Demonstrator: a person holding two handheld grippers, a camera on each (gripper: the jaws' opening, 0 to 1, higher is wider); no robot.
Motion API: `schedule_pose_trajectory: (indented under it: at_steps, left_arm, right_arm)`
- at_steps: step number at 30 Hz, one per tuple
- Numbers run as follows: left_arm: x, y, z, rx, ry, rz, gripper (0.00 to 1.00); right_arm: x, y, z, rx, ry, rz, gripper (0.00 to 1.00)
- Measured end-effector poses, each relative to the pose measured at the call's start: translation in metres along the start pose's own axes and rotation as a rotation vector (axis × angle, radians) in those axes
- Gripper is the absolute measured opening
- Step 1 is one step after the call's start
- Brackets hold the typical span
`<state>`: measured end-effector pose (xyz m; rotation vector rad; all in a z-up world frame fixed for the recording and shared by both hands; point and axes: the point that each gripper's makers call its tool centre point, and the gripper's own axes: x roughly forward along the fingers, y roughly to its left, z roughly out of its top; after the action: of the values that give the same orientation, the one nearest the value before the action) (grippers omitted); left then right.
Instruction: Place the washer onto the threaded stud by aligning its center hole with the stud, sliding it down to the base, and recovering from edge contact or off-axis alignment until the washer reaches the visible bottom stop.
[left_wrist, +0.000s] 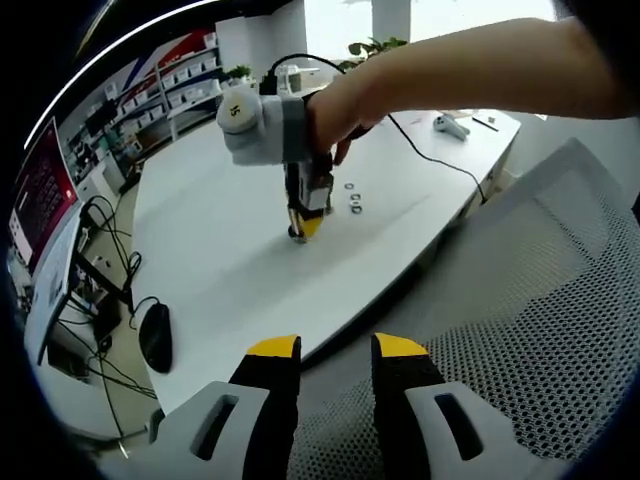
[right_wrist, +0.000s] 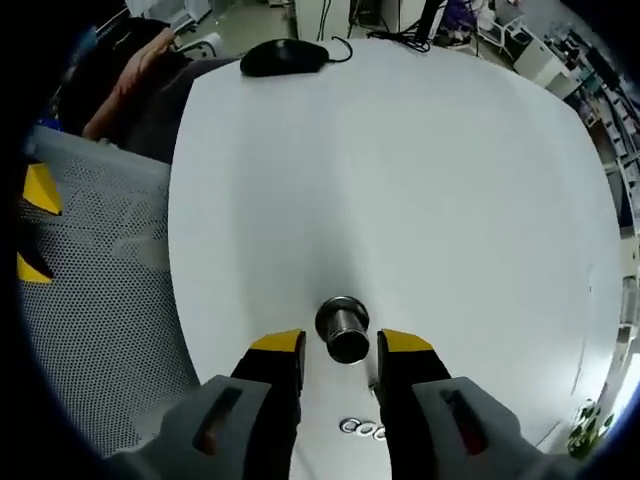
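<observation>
the right gripper (right_wrist: 340, 350) is seen in its own view lowered over the white table (right_wrist: 420, 170), its yellow-tipped jaws set moderately apart with a dark metal stud (right_wrist: 343, 328) standing between and just beyond them. nothing is seen clamped between the jaws; whether a washer already sits on the stud's wider collar cannot be told. in the left gripper view the same right gripper (left_wrist: 305, 228) is seen from across the table, held by a hand (left_wrist: 345, 105) and pointed straight down at the table. loose washers (left_wrist: 354, 198) lie just beside it on the table, and they are seen again as small rings (right_wrist: 362, 430) at the foot of the right gripper view, behind the jaw tips.

the left gripper (left_wrist: 336, 352) is held back over a mesh chair (left_wrist: 540, 330), its jaws parted and empty, well apart from the work. a black mouse (left_wrist: 155, 336) rests near the table's edge.

the task is judged to be at an early stage, with the washers not yet picked up. trouble could be caused by a thin washer being pinched off-centre and slipping flat against the table, or being tilted in the jaws so that its edge is caught on the stud's thread. the stud could also be knocked over if it is struck by a jaw during the approach.
</observation>
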<state>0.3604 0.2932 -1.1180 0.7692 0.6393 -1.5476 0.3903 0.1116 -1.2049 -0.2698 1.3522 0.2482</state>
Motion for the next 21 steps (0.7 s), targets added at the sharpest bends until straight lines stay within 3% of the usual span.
schedule_pose_trajectory:
  at_steps: [11,21]
  left_arm:
    - [0.0,0.0,0.0,0.0,-0.002,0.0,0.26]
    - [-0.001,0.003,-0.002,-0.008,0.001,0.011,0.27]
  right_arm:
    - [-0.053,-0.005,-0.014,0.062,-0.159,-0.059,0.31]
    - [-0.089,-0.023,-0.046,0.112,-0.298,-0.097,0.29]
